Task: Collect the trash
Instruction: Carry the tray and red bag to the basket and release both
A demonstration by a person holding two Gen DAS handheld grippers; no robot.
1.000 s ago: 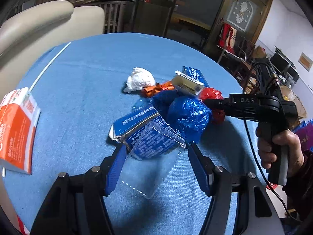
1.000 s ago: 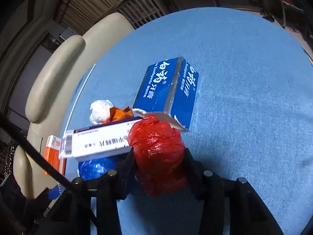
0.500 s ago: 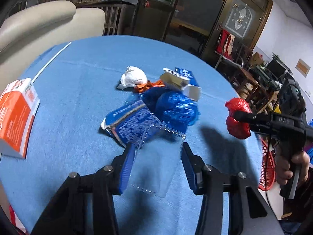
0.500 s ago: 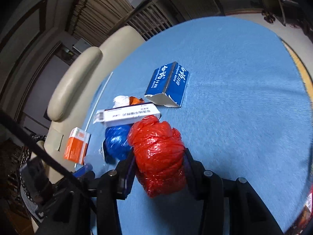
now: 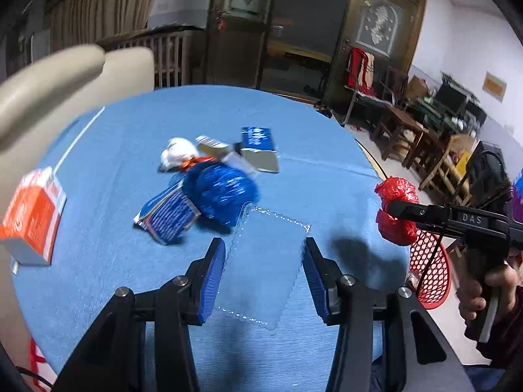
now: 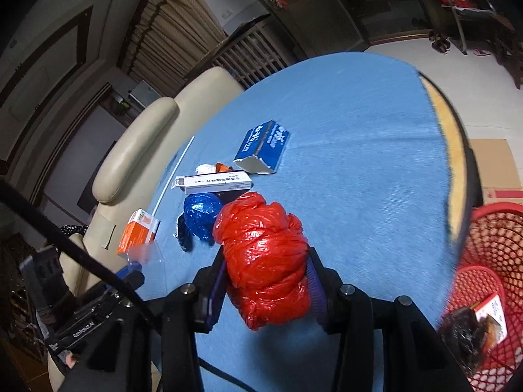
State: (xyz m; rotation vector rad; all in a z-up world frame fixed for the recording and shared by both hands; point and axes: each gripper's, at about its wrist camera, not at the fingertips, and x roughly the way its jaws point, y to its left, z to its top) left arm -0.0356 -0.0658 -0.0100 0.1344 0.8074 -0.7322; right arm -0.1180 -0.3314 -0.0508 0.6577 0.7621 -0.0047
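My left gripper (image 5: 263,253) is shut on a clear plastic tray (image 5: 266,261), lifted above the blue tablecloth (image 5: 310,176). My right gripper (image 6: 266,261) is shut on a crumpled red plastic bag (image 6: 264,261); the same red bag (image 5: 395,212) shows at the right of the left wrist view, near the table's edge. Left on the table are a blue plastic bag (image 5: 222,192), a blue wrapper (image 5: 170,219), a white wad (image 5: 178,156), a white box (image 6: 214,184), a blue toothpaste box (image 6: 263,148) and an orange box (image 5: 31,219).
A red mesh waste basket (image 6: 490,281) stands on the floor just past the table's right edge, with some wrappers inside. Beige chairs (image 6: 130,156) line the far left side of the table. Wooden chairs and furniture (image 5: 425,143) fill the room behind.
Both grippers have pulled back from the pile and risen, the left carrying the clear tray, the right carrying the red bag toward the table's right edge. The red basket has come into view.
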